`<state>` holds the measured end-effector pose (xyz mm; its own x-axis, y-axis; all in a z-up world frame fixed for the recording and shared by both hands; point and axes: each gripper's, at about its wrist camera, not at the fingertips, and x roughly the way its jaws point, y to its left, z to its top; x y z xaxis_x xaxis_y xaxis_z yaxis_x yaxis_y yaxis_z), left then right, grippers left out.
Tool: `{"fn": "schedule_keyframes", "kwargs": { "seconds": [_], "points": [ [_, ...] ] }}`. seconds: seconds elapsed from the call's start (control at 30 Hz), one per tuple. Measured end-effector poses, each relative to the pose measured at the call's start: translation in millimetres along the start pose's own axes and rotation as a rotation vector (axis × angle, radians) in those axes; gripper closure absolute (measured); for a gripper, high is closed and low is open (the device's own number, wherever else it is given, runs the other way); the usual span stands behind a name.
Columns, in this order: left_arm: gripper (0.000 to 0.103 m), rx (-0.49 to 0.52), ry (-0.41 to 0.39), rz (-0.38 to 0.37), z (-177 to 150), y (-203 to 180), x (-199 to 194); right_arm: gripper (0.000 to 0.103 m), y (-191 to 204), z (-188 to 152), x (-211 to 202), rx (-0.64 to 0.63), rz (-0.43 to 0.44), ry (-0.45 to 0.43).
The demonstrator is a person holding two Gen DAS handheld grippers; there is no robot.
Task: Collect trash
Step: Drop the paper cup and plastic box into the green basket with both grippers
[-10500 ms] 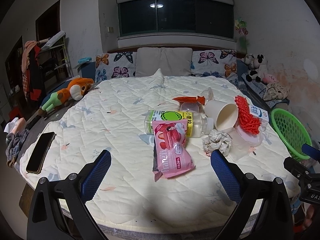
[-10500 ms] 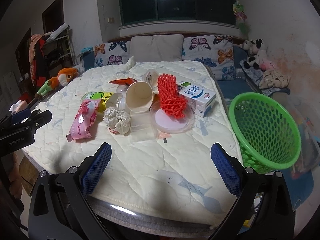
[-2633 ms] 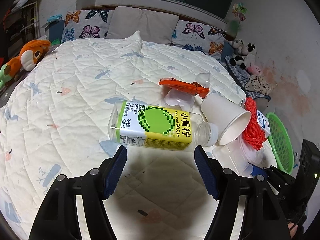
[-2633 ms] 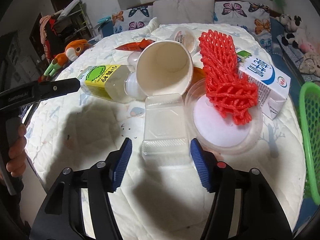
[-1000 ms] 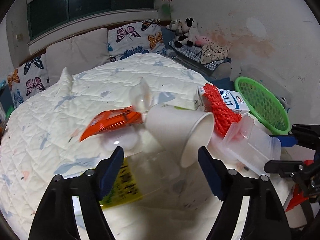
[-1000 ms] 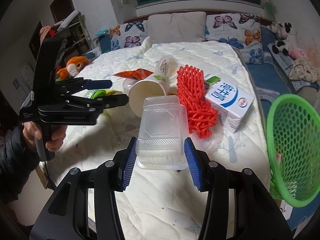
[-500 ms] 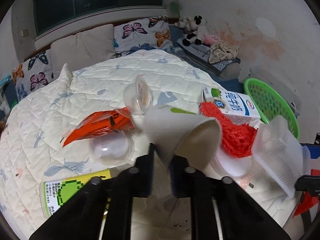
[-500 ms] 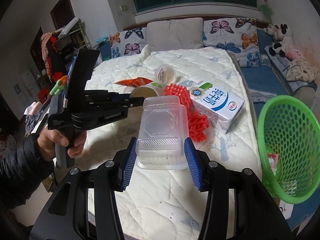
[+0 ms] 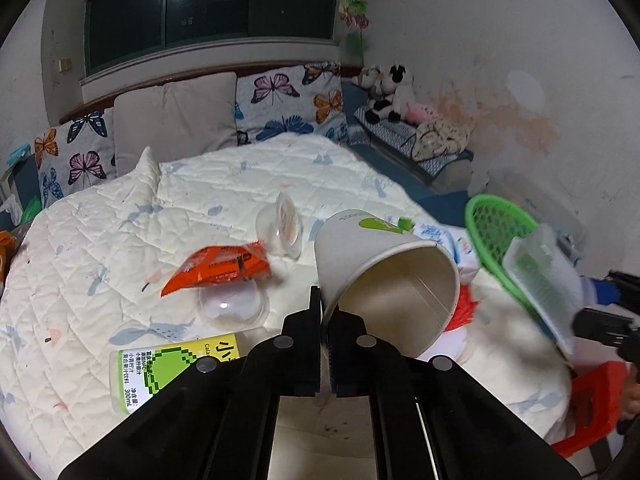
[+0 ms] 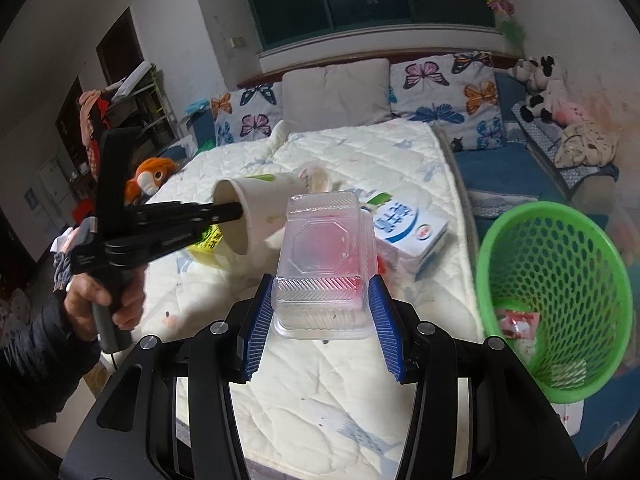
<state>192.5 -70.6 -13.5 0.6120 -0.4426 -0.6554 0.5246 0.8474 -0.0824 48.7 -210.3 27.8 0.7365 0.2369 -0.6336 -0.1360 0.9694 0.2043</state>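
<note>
A bed (image 9: 224, 188) under a cream quilt printed with small animals fills the room, with a grey pillow (image 9: 172, 120) and butterfly cushions (image 10: 444, 84) at its head below a dark window (image 9: 208, 12), and stuffed toys (image 9: 384, 92) along the stained wall to one side. Beside the bed stands the green basket (image 10: 556, 264), holding a few wrappers. The left tool (image 9: 327, 320) is pressed together on the rim of a white paper cup (image 9: 384, 276) with a green leaf mark, lifted above the quilt. The right tool (image 10: 322, 312) pinches a clear plastic clamshell box (image 10: 326, 256), held up near the basket. On the quilt lie an orange wrapper (image 9: 218, 268), clear plastic cups (image 9: 280, 228), a bottle (image 9: 168, 368) labelled "300mL" with Chinese characters, and a blue-and-white milk carton (image 10: 408, 228).
</note>
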Motion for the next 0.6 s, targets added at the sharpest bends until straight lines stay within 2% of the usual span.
{"fn": "schedule_keyframes", "kwargs": {
  "seconds": [0.27, 0.6],
  "points": [
    [0.100, 0.030, -0.042, -0.058, 17, -30, -13, 0.054, -23, -3, -13, 0.040, -0.042, -0.027],
    [0.100, 0.080, -0.032, -0.121, 35, -84, 5, 0.054, -68, -12, -24, 0.099, -0.114, -0.033]
  ]
}}
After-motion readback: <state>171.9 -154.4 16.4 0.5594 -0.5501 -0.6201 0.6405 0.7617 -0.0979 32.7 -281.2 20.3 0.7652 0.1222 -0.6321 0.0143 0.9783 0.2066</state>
